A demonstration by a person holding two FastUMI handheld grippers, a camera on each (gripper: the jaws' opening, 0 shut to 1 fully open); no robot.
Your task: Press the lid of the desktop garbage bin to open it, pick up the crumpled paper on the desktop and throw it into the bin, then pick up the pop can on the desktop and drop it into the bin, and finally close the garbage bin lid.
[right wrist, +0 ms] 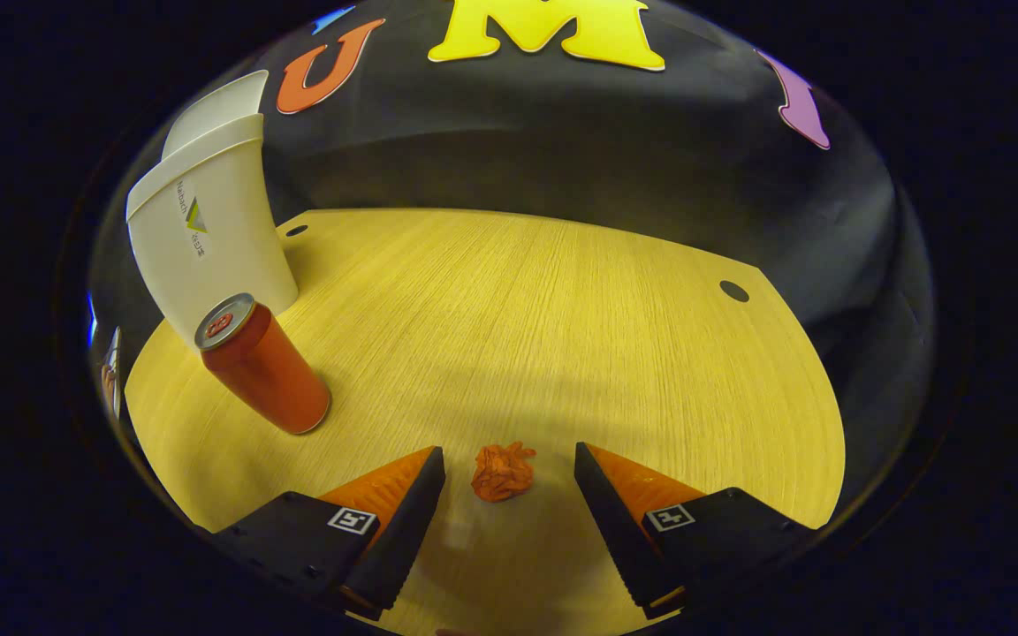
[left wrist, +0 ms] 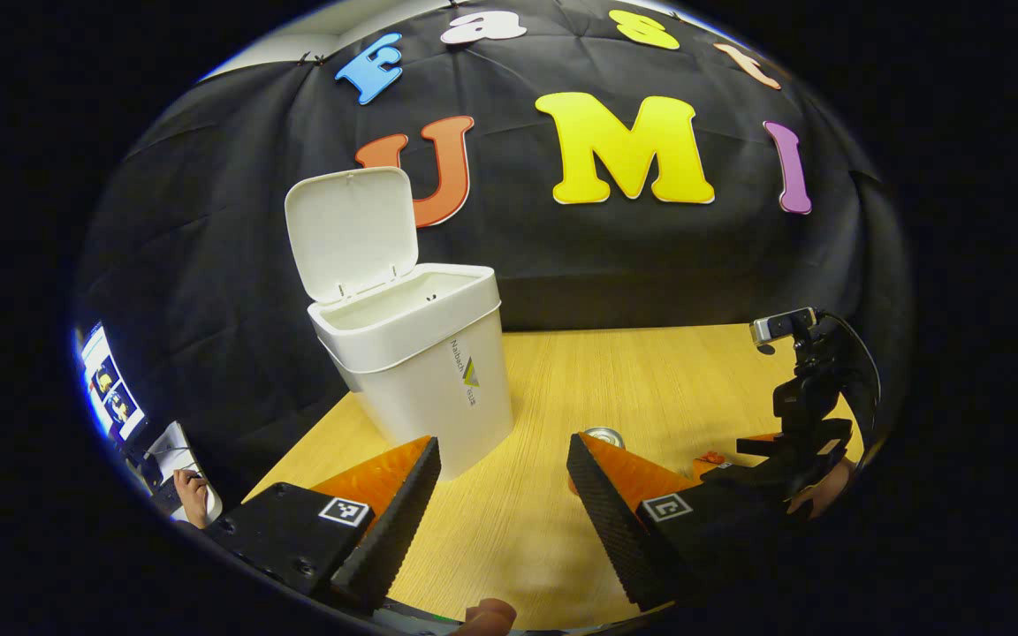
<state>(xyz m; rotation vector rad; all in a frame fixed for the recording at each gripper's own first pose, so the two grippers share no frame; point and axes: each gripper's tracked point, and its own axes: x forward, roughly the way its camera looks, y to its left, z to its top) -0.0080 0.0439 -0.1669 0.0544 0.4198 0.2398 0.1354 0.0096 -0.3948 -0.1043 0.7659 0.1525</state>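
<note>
We hold our right gripper (right wrist: 509, 495) wide open around the bumpy orange crumpled paper (right wrist: 502, 472) on the wooden table (right wrist: 562, 309). Farther off, the round can (right wrist: 263, 367) stands beside the smooth white bin (right wrist: 208, 238), lid (left wrist: 350, 231) up. Our left gripper (left wrist: 502, 477) is wide open too.

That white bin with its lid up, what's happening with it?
A person is tidying a wooden table with two handheld grippers. The white plastic bin is already open. The right gripper is open, its fingers either side of a crumpled orange paper ball, not yet grabbed. The red pop can stands beside the bin. The left gripper is open, holding nothing.
</note>
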